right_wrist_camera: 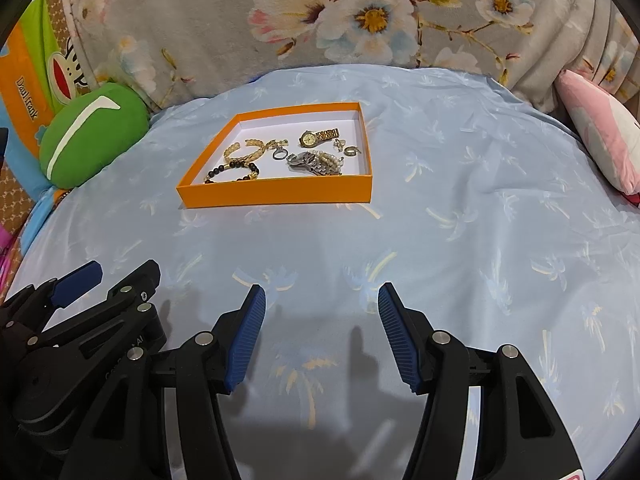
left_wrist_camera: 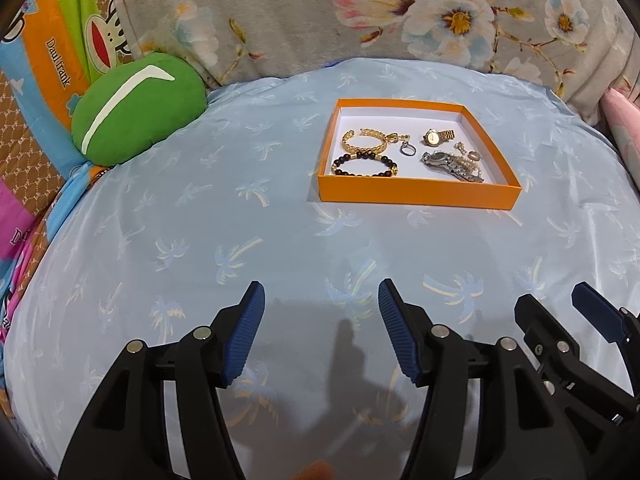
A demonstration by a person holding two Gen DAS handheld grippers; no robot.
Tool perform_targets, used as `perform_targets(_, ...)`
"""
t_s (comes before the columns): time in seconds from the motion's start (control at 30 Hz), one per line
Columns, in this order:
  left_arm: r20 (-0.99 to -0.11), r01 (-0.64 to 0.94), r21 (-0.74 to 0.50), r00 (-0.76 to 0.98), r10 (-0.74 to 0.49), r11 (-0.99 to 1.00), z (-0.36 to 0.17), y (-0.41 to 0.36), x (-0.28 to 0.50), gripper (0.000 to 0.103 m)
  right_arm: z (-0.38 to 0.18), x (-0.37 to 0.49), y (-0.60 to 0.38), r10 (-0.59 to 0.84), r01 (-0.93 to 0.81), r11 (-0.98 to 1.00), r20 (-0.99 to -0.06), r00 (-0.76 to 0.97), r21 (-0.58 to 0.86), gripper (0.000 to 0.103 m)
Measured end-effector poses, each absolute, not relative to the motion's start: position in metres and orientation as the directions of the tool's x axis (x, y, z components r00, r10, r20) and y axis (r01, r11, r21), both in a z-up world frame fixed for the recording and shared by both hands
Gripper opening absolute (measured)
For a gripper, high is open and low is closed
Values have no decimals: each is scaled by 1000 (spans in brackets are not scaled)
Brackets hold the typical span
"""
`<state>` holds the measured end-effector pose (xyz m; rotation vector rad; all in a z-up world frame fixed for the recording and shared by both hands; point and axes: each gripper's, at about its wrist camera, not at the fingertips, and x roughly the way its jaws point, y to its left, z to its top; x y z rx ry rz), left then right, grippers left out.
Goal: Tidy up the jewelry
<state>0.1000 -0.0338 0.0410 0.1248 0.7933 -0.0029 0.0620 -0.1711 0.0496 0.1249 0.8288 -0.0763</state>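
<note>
Underneath, a pale blue sheet (left_wrist_camera: 240, 216) printed with palm trees, stretched over a soft bed. Behind it, grey fabric with big pink and white flowers (left_wrist_camera: 360, 12). At the far left, a round green cushion (left_wrist_camera: 138, 108) with a white stripe, leaning on bright cartoon-printed bedding (left_wrist_camera: 48, 64). At the far right, one pink pillow (right_wrist_camera: 600, 128).

Well ahead of both tools, one shallow orange box (left_wrist_camera: 416, 194) with a white floor, lying flat on the sheet, all the jewelry inside it. Counted: two watches, a gold watch (left_wrist_camera: 437, 136) near the back wall and a silver watch (left_wrist_camera: 450, 163) in front of it, the latter tangled with a pearl-like strand (left_wrist_camera: 470, 166). Two bracelets on the left side: a gold chain bracelet (left_wrist_camera: 366, 142) behind, a dark beaded bracelet (left_wrist_camera: 362, 164) in front. One small silver ring (left_wrist_camera: 407, 149) between the bracelets and the watches. One gold ring (left_wrist_camera: 475, 155) at the right, with a smaller gold piece just behind it, too small to tell what.

Two grippers, side by side above the bare sheet, well apart from the box. Left gripper (left_wrist_camera: 322, 304): blue pads spread to about mid width, nothing between them. Right gripper (right_wrist_camera: 322, 304): pads parted much the same, likewise gripping nothing.
</note>
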Motion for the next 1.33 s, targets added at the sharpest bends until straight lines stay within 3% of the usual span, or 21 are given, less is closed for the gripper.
perform_targets(1.33, -720, 29, 131, 689, 76, 991, 31, -38, 128, 64, 39, 90, -170, -58, 125, 992, -744, 665, 34, 59)
